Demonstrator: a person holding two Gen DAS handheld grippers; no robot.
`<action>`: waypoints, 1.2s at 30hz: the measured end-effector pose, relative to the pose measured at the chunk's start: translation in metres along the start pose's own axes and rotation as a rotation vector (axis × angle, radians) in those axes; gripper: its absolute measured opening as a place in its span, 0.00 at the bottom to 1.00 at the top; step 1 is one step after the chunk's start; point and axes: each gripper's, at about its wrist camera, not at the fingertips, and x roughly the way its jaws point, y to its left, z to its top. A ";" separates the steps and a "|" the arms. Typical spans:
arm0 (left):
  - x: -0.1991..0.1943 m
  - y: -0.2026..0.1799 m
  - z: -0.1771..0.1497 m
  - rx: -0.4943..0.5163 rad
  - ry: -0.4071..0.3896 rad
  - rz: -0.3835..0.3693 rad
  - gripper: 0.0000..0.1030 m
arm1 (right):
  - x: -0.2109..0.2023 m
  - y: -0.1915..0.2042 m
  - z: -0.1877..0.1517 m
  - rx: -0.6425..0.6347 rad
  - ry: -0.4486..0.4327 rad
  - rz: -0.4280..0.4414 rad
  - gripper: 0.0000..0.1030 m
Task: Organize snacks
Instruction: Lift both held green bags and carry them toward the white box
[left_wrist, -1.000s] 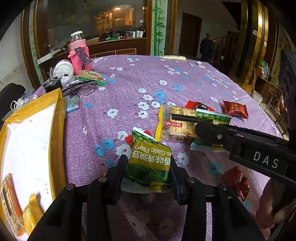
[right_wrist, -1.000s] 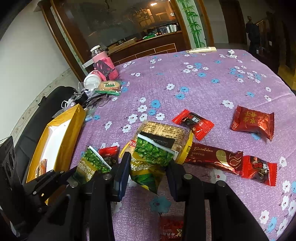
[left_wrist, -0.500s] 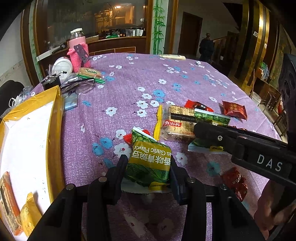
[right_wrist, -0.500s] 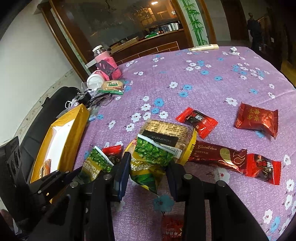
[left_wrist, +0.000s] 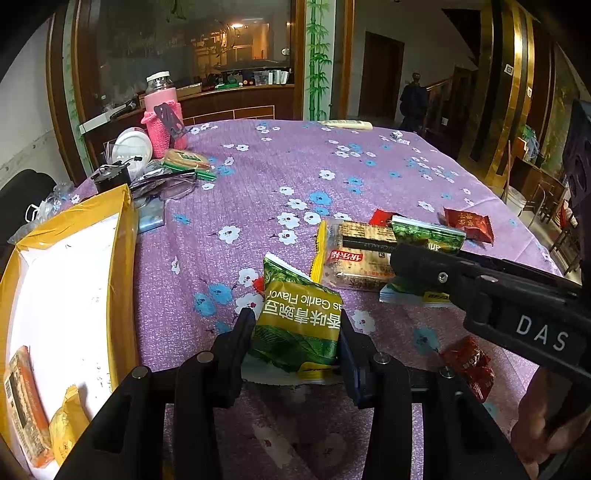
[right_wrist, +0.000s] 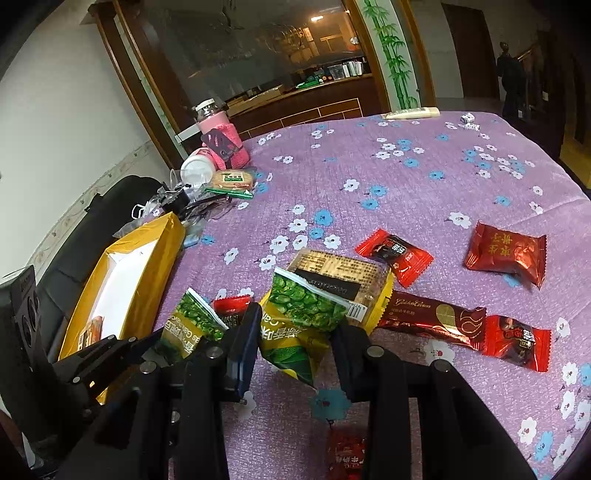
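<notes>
Pinching one green pea bag each, the left gripper (left_wrist: 295, 332) and right gripper (right_wrist: 295, 339) hold light, crinkly, slippery packets (left_wrist: 297, 325); grip the sealed edges.

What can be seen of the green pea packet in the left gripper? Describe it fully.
The green pea packet is a glossy foil-like pouch, yellow-green with leaf patterns, Chinese characters and "Garlic Flavor" print, seen upside down. Its crimped top edge points away from the camera. It sits between the fingers of the left gripper, which are shut on its sides, and appears tilted just above the purple floral tablecloth. A small red wrapper peeks out behind it.
</notes>
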 end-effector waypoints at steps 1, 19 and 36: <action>0.000 0.000 0.000 -0.002 0.002 0.001 0.43 | 0.000 0.000 0.000 0.001 0.002 0.001 0.34; -0.006 0.007 0.003 -0.038 -0.022 -0.021 0.43 | -0.002 -0.008 0.004 0.047 0.001 0.031 0.34; -0.018 0.017 0.008 -0.082 -0.072 0.010 0.43 | 0.001 -0.001 0.002 -0.015 -0.028 -0.008 0.34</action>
